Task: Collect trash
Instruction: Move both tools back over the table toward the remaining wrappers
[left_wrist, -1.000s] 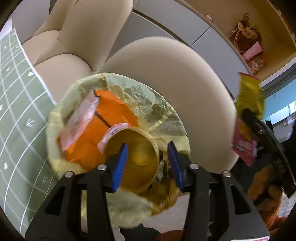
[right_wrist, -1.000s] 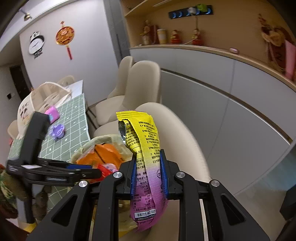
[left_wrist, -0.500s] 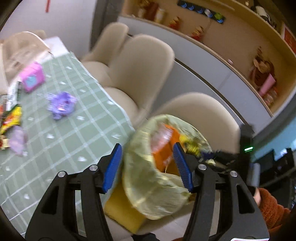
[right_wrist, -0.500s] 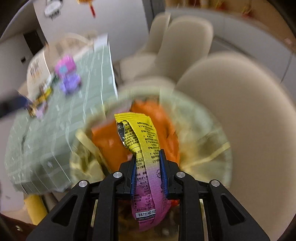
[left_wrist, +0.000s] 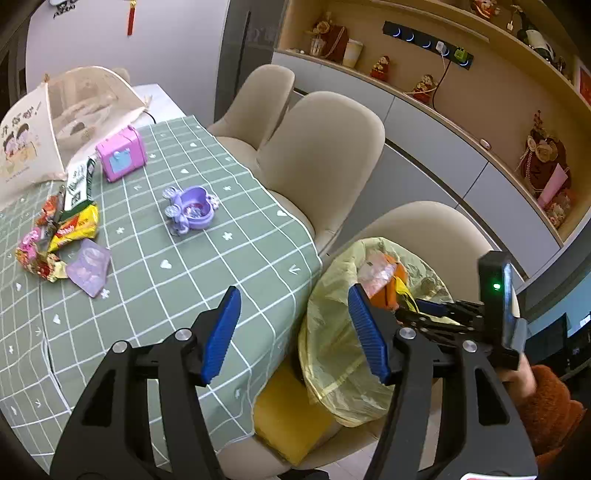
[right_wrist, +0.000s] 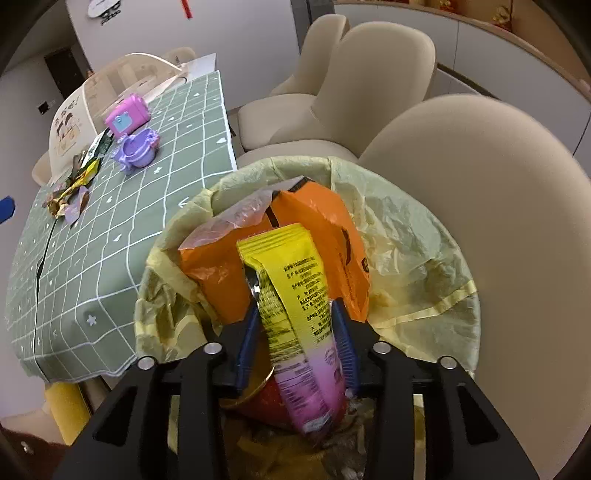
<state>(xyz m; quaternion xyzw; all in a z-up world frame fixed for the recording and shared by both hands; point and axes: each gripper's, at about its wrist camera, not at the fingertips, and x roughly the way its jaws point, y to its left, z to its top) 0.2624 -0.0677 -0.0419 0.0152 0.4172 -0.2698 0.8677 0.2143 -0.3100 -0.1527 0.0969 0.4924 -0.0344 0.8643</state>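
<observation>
Jaws just opened, both grippers: right gripper (right_wrist: 295, 339) loosely straddles yellow wrapper (right_wrist: 291, 291) in bin liner (right_wrist: 417, 236); left gripper (left_wrist: 295, 332) empty.

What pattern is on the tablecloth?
The tablecloth is sage green with a white grid and small white hearts and stars, clearest in the left wrist view.

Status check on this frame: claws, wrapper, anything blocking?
Right claw just opened, yellow wrapper loose between its pads over the trash bag. Left claw open, empty. More wrappers wait on the table. Nothing blocking.
</observation>
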